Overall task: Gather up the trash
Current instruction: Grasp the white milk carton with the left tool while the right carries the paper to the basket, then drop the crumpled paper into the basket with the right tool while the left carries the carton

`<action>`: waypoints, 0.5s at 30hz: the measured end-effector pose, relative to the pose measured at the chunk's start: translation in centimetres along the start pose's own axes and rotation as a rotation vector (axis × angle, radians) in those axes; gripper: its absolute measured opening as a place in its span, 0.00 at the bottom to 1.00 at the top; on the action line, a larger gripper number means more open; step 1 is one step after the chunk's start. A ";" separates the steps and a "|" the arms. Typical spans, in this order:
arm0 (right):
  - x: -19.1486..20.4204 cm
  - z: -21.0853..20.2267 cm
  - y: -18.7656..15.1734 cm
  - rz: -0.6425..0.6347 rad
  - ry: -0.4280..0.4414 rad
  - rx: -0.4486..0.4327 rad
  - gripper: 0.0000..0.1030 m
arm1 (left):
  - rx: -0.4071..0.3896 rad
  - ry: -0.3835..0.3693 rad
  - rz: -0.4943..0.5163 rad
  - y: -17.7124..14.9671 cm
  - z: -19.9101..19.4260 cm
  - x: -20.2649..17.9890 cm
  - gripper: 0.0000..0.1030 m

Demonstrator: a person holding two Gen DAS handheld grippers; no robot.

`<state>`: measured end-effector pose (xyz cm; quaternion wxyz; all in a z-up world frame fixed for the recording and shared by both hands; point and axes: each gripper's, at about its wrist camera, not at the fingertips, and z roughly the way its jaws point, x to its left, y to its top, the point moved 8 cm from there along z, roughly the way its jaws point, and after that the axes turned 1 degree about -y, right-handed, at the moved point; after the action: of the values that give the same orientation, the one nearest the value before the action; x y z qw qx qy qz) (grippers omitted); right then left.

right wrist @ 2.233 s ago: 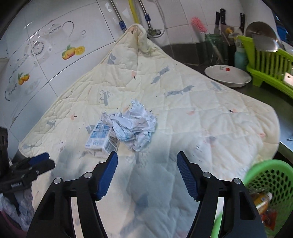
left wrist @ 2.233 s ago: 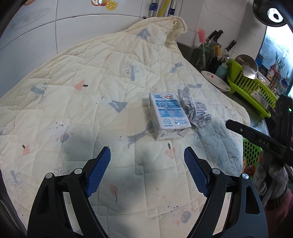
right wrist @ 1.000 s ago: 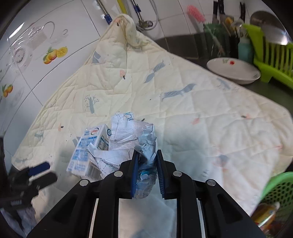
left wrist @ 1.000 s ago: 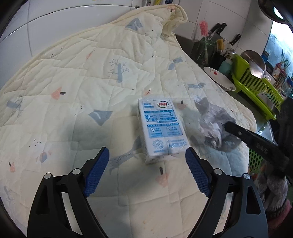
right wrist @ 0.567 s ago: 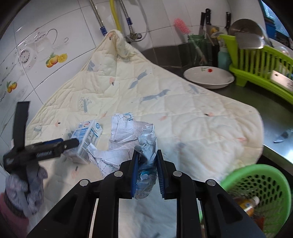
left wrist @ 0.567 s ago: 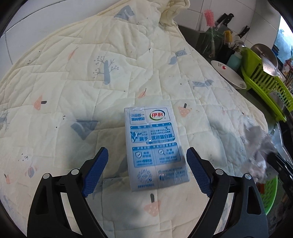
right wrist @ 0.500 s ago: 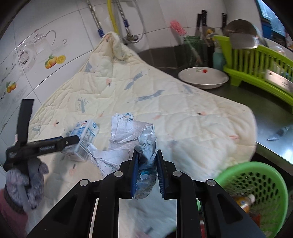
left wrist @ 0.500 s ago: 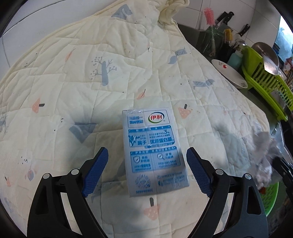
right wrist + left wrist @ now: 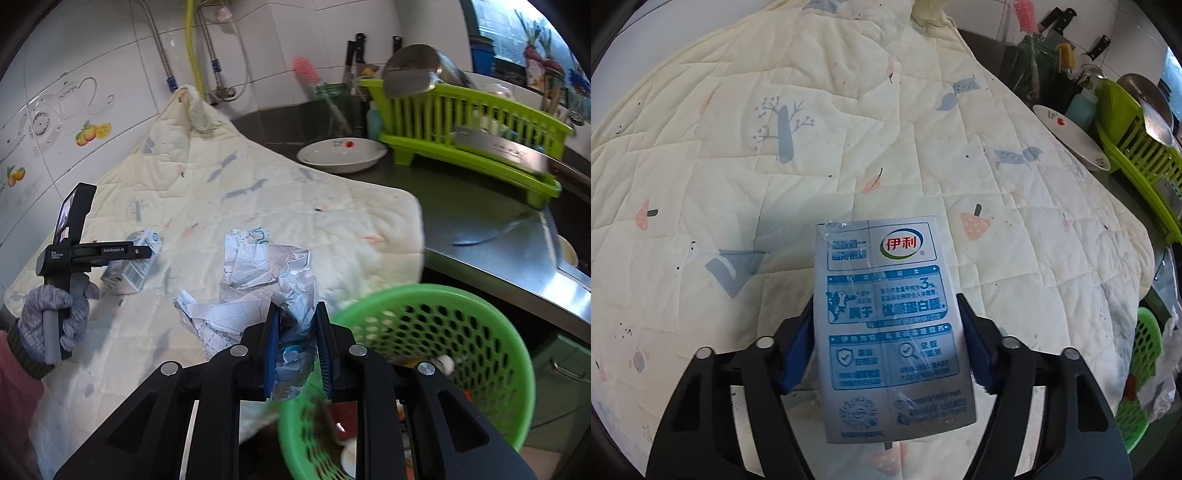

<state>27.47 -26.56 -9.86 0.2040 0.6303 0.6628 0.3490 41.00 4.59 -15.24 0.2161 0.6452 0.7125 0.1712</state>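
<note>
My left gripper (image 9: pixel 886 343) is shut on a silver-blue milk carton (image 9: pixel 890 321) lying on the cream quilt (image 9: pixel 775 147); the blue pads press its two long sides. My right gripper (image 9: pixel 295 354) is shut on a crumpled wad of white-blue paper (image 9: pixel 258 280) and holds it in the air at the rim of a green mesh basket (image 9: pixel 443 332). The basket has some trash inside. The carton (image 9: pixel 135 260) and the left gripper also show at the left of the right wrist view.
The quilt (image 9: pixel 258 206) covers the counter up to the tiled wall. A white dish (image 9: pixel 340 155), a green dish rack (image 9: pixel 472 133) with pots and a knife block stand at the back right. The steel counter edge (image 9: pixel 517 266) runs beside the basket.
My left gripper moved in and closed on the milk carton. My right gripper carried the paper wad off the quilt, rightward to the basket rim.
</note>
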 end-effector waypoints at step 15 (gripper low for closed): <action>-7.9 -3.4 -4.4 0.087 -0.149 0.032 0.18 | -0.106 -0.106 0.050 -2.0 -6.6 -2.7 0.64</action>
<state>22.98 -34.77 -12.13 0.2272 0.6859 0.6233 0.2990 36.02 1.94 -10.42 0.2830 0.6587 0.6737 0.1796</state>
